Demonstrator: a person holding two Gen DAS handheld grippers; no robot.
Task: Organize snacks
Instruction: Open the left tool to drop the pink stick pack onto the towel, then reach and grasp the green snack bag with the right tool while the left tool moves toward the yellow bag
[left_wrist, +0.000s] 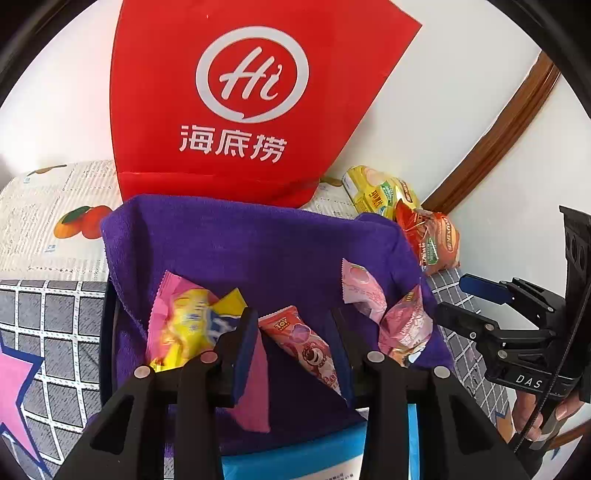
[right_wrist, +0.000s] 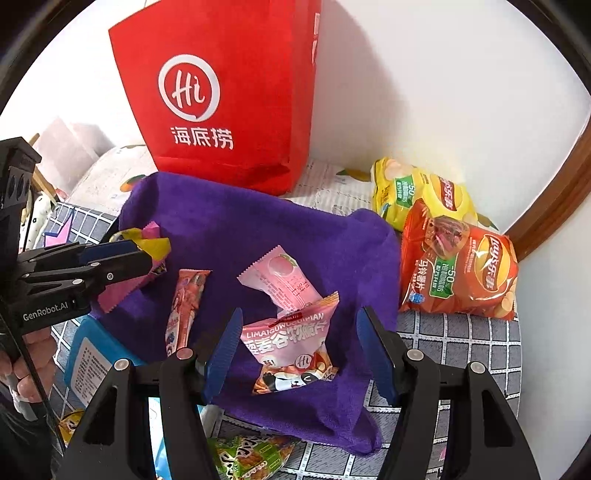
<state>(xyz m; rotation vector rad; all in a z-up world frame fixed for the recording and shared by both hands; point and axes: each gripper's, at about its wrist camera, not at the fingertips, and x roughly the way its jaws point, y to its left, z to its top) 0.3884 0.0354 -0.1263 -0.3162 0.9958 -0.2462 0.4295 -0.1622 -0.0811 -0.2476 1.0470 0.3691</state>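
left gripper (left_wrist: 291, 317): parted a little, gripping nothing. low in the middle of its own view, over the purple cloth (left_wrist: 240, 240). between the two fingers, a red stick packet (left_wrist: 303, 343) flat on the cloth, clear of both pads. just left of the left finger, a yellow-and-pink packet (left_wrist: 184, 321), one pink edge running under that finger; cannot tell whether touching. seen from the right wrist view at middle left, tips right at that packet's yellow corner.

right gripper (right_wrist: 299, 325): released, jaws well apart, low centre of its view. between the blue pads, a pink cereal packet (right_wrist: 291, 339) on the cloth, a gap on either side, touched by neither pad. just above it, a pale pink packet (right_wrist: 280, 277), overlapping its top edge.

behind the cloth, top centre, a red bag (right_wrist: 221, 92) standing upright against the white wall. right of the cloth, a yellow chip bag (right_wrist: 417, 192) and an orange chip bag (right_wrist: 458, 266), orange overlapping yellow, both on the checked table cover (right_wrist: 461, 339). lower left, a blue box (right_wrist: 85, 354) partly under the cloth. bottom edge, a green packet (right_wrist: 251, 458) behind the gripper frame. far left, a hand (right_wrist: 29, 369) round the left gripper's handle.
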